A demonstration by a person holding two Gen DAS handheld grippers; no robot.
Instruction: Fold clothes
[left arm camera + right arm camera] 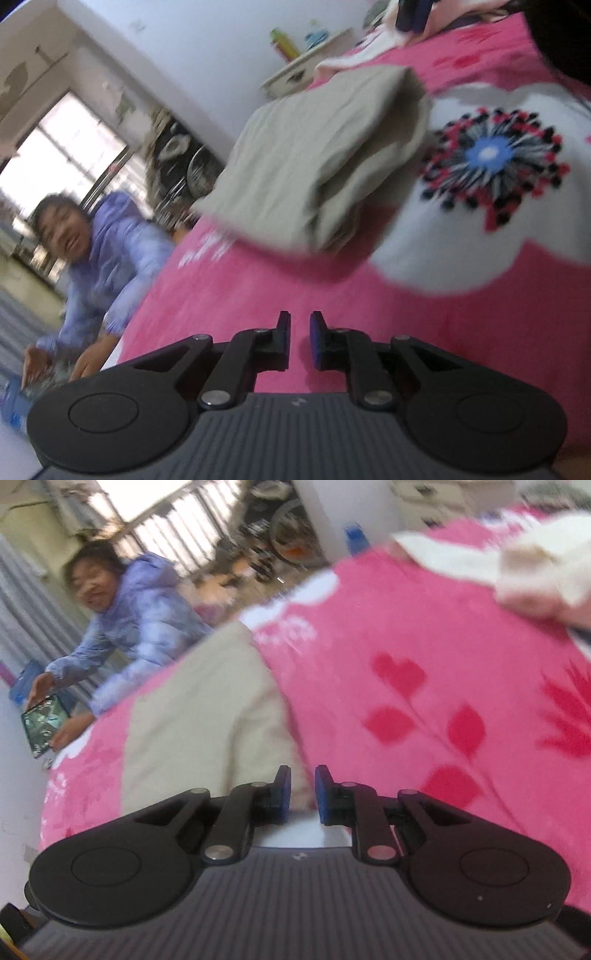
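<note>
The folded beige cotton garment (314, 162) is lying on the pink flowered bed blanket (229, 295), ahead of the left tool (299, 341). In the right view it is sitting just left of the right tool (302, 794). Both tools are hovering slightly parted, gripping nothing.

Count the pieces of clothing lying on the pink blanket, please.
2. A folded beige garment lies mid-blanket, ahead of the left hand-held gripper. A cream garment lies farther back. More may be hidden beyond view.
</note>
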